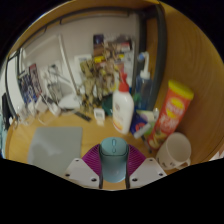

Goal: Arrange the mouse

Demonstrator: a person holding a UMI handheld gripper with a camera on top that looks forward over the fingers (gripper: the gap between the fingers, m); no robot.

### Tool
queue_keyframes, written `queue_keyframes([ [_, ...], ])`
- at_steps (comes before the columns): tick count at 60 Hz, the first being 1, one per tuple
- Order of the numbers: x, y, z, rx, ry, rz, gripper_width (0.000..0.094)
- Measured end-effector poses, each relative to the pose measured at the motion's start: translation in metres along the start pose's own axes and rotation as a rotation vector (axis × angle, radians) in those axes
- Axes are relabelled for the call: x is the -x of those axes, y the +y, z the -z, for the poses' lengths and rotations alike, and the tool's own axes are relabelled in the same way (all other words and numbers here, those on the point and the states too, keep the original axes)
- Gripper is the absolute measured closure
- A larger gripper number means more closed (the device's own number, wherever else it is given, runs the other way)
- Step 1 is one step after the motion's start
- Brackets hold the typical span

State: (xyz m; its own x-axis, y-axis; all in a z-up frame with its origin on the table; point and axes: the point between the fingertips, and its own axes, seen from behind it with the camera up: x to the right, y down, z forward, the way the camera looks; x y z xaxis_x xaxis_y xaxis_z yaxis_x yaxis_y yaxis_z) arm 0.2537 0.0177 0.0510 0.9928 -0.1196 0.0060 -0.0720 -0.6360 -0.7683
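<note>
A light blue-grey computer mouse (114, 160) sits between my two fingers, its scroll wheel facing up. The magenta pads (93, 158) press on both of its sides. My gripper (114, 166) is shut on the mouse and holds it above the wooden desk (30, 128). A grey mouse mat (55, 146) lies on the desk just left of and ahead of the fingers.
Clutter stands beyond the fingers: a white glue bottle with a red cap (123, 103), a yellow and red snack bag (176, 107), a white cup (176, 150) at the right, a small white jar (99, 116) and piled items at the back.
</note>
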Motion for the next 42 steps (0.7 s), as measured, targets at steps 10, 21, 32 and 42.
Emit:
queue_keyframes([
  [10,0.07,-0.112,0.037,-0.175,-0.029,0.044,0.0636],
  [21,0.163,-0.163,0.034,-0.236,-0.105,0.096,0.0637],
  [32,0.235,-0.108,-0.012,-0.117,-0.154,0.113,0.0637],
  [42,0.249,-0.028,-0.054,0.027,-0.145,0.136,0.0634],
])
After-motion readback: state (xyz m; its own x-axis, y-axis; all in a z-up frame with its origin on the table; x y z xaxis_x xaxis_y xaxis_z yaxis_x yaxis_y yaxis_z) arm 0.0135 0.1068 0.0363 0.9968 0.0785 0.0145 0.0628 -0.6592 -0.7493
